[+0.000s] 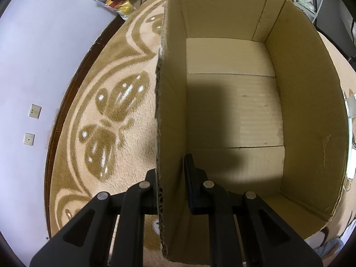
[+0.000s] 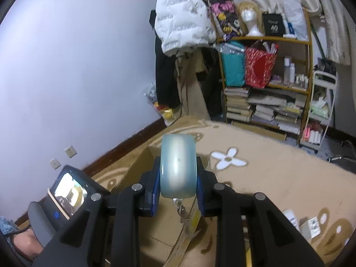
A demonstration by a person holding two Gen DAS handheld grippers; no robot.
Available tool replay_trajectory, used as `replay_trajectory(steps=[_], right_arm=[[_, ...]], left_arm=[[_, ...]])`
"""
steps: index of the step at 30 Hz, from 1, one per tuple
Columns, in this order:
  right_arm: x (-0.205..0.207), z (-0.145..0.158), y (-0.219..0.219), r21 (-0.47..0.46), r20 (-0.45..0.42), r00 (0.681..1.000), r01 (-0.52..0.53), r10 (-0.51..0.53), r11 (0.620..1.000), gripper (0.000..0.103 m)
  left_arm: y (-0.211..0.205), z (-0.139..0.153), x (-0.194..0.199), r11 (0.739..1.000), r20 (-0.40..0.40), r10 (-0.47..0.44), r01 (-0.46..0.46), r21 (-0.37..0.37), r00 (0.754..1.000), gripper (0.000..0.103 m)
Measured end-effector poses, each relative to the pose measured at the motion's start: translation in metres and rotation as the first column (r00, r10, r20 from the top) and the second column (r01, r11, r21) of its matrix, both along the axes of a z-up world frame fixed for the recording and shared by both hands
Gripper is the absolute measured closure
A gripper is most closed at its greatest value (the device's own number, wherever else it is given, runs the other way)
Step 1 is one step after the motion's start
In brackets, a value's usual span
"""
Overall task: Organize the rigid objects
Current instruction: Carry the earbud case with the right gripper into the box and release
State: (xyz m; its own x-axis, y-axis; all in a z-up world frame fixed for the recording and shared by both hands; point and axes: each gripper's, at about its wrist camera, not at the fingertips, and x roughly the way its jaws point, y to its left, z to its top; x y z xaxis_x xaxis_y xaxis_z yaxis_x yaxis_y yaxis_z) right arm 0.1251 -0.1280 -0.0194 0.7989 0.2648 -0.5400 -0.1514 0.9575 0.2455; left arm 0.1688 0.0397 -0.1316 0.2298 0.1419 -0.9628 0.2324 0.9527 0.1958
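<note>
left tool (image 1: 171, 191): clamped on the near wall of the cardboard box (image 1: 307, 120), one finger outside, one inside; steadying it on the rug (image 1: 115, 120)
right tool (image 2: 178, 184): clamped on a pale blue-green rounded case (image 2: 178, 169), blue pads on both its sides; small metal chain (image 2: 182, 211) hangs from its underside
case location: in the air, above and a bit short of the box opening, not in yet
box: open top, looks empty in the left view
other items: two small white boxes (image 2: 302, 224) on the rug, right of the cardboard box, not yet packed
step (guess): carrying the case over to drop in the box
risk 1: smooth curved case could slip or twist in the pads if tilted
risk 2: chain may snag on the box rim on the way down
risk 3: thin wall may bend if the left tool pulls, tipping the box
risk 4: release too early, case lands on the rug
</note>
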Motion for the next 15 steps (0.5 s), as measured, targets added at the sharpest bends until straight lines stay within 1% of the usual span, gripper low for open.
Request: replay_trajectory(steps=[3,5,8,11,15], right_arm=[[0.004,-0.016,0.004,0.016,-0.052,0.998,-0.018,0.019,1.000,0.075],[0.003,-0.018,0.007,0.019,-0.058,0.998,-0.031,0.032,0.999,0.075],[0.005,-0.020,0.014,-0.007,-0.077,0.996,-0.056,0.055,0.998,0.075],[0.010,-0.032,0.014,0.008,-0.122,0.991,-0.048,0.048,0.999,0.075],[0.015,-0.047,0.015,-0.013,-0.172,0.984,-0.050,0.047,0.999,0.075]], left_arm=[[0.002,0.001,0.001,1.000,0.007,0.010,-0.010,-0.005,1.000,0.090],[0.002,0.001,0.000,1.000,0.005,0.009,-0.009,-0.005,1.000,0.090],[0.001,0.000,0.000,1.000,0.000,0.003,-0.003,-0.005,1.000,0.090],[0.002,-0.002,0.003,1.000,-0.005,0.016,-0.016,-0.013,1.000,0.089],[0.001,0.000,0.002,1.000,0.002,0.011,-0.011,-0.015,1.000,0.089]])
